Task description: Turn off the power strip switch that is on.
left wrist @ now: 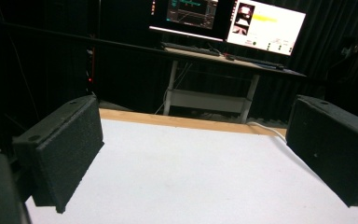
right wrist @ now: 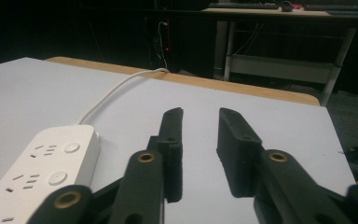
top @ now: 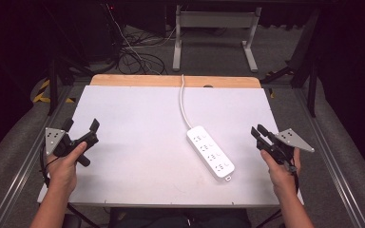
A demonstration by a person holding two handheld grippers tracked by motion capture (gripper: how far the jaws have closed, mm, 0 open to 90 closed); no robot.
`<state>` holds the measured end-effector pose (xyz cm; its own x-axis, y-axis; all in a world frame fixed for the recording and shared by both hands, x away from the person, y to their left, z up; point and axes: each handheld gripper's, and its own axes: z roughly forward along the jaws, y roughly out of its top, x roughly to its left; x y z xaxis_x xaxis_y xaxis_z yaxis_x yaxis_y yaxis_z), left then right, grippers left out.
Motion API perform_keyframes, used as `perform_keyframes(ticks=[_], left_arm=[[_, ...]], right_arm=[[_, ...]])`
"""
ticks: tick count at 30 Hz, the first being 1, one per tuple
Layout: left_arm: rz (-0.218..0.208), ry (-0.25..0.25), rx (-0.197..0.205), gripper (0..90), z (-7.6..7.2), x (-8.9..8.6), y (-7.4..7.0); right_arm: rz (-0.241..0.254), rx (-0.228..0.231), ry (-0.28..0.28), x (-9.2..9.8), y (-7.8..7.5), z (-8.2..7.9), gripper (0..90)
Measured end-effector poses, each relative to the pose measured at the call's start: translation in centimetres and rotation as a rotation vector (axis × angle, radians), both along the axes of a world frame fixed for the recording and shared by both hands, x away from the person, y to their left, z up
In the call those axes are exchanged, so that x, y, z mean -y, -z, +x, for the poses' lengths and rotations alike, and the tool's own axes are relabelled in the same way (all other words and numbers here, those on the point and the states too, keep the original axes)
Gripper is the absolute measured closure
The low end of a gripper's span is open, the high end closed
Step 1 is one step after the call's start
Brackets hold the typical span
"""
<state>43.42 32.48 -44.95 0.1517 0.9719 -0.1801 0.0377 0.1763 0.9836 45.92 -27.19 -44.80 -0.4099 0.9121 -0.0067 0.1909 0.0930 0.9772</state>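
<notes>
Two hand-held grippers hovered at the counter's edges, a power strip lying between them.

The white power strip [top: 210, 152] lay on the white counter [top: 138, 142], right of centre, its cord [top: 184, 102] running to the far edge. The left hand-held gripper [top: 81, 127] had its jaws spread wide over bare surface. The right hand-held gripper [top: 258, 131], near the strip, had jaws drawn close with a narrow gap, pinching nothing.

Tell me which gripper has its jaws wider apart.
The left gripper: its jaws stand wide apart over bare table. The right gripper has only a narrow gap, nothing between.
</notes>
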Motion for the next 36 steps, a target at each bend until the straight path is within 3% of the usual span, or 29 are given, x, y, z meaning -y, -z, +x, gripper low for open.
perform_keyframes(ticks=[3,9,13,16,21,29,36], left_arm=[[-0.001,-0.001,-0.001,4.5,0.0,0.1,0.0],[-0.002,0.0,-0.002,4.5,0.1,0.1,0.0],[0.0,0.001,-0.003,4.6,0.1,0.1,0.0],[0.007,0.003,-0.006,4.7,0.1,0.1,0.1],[0.005,0.005,-0.008,4.7,0.2,0.1,0.1],[0.006,0.005,-0.011,4.9,0.2,0.1,0.1],[0.005,0.004,-0.011,5.1,0.2,0.0,0.1]], right_arm=[[-0.014,0.001,-0.005,0.1,-0.1,-0.2,78.3],[-0.039,-0.069,-0.018,0.5,-1.1,-0.4,89.8],[-0.004,-0.09,-0.032,0.4,-2.0,0.0,90.0],[-0.007,-0.101,-0.056,0.0,-2.4,0.2,90.0],[-0.016,-0.127,-0.09,-0.6,-2.9,0.6,90.0],[-0.068,-0.161,-0.133,-2.9,-3.7,2.4,90.0],[-0.067,-0.187,-0.162,-4.6,-3.8,4.1,90.0]])
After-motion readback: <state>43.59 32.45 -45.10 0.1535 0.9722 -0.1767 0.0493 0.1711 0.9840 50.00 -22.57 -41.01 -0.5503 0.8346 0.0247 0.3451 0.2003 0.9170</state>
